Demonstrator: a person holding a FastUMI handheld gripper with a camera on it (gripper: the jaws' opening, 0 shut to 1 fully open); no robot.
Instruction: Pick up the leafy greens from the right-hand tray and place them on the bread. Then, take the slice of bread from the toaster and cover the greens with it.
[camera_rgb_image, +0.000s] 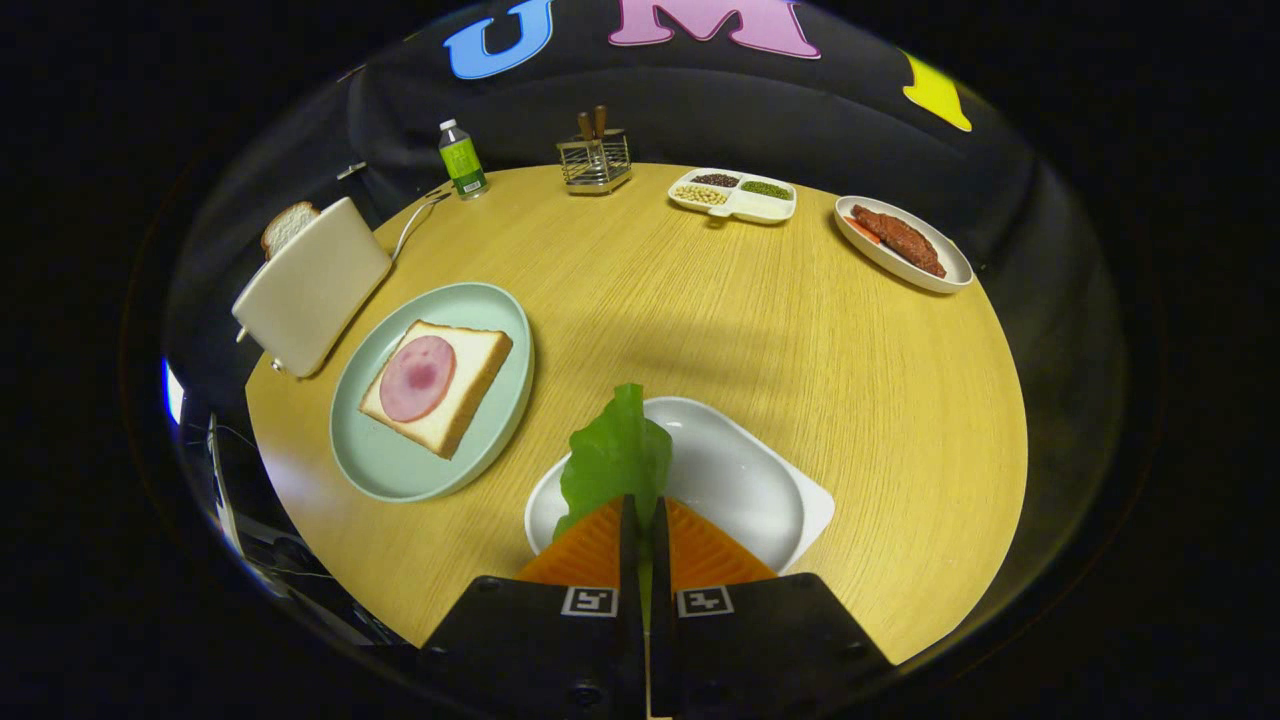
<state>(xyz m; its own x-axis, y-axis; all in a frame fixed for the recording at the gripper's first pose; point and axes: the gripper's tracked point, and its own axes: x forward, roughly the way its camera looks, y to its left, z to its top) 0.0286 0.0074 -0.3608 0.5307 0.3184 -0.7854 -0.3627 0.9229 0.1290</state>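
Observation:
My gripper (640, 510) is shut on a green leaf (615, 455), which stands up between the fingers above the white tray (760, 490). To the left lies a pale green plate (400, 465) holding a bread slice (470, 385) topped with a round of pink ham (417, 377). Beyond that plate stands a cream toaster (310, 285) at the table's left rim, with a second bread slice (288, 226) sticking out of its slot.
Along the far side of the round wooden table (700, 310) stand a green bottle (462, 160), a wire utensil holder (594, 160), a divided dish of beans (735, 194) and a white plate of meat (902, 245). A cord (415, 222) runs from the toaster.

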